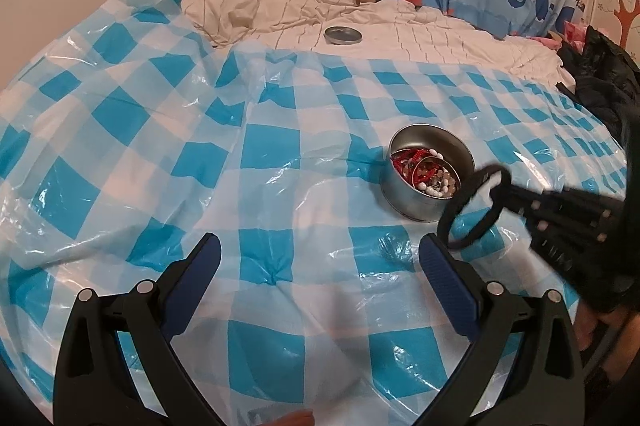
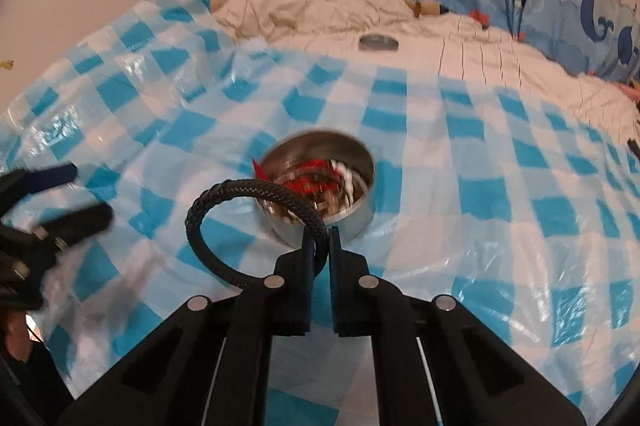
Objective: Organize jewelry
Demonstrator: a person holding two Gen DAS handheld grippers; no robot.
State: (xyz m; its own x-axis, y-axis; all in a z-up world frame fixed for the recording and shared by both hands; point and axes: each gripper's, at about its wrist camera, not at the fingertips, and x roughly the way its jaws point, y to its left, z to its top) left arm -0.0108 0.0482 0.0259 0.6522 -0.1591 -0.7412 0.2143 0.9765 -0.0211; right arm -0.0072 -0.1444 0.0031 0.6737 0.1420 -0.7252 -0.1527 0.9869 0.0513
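The right tongs (image 2: 322,240) are pinched nearly closed on a black braided cord bracelet (image 2: 248,188), gripping it at one point so its loop stands out to the left, just in front of the round silver metal tin (image 2: 352,216). In the left wrist view the same bracelet (image 1: 472,206) hangs just to the right of the tin (image 1: 404,200), clear of the sheet. The tin sits open on a blue-and-white checked plastic sheet (image 1: 260,154) spread over the bed and holds red cords, white beads and metal bangles (image 1: 426,170). The left tongs (image 1: 320,258) are spread wide and hold nothing, nearer the camera than the tin. Beyond the tin, a shallow round metal lid (image 1: 343,35) lies on the white quilt (image 1: 440,38).
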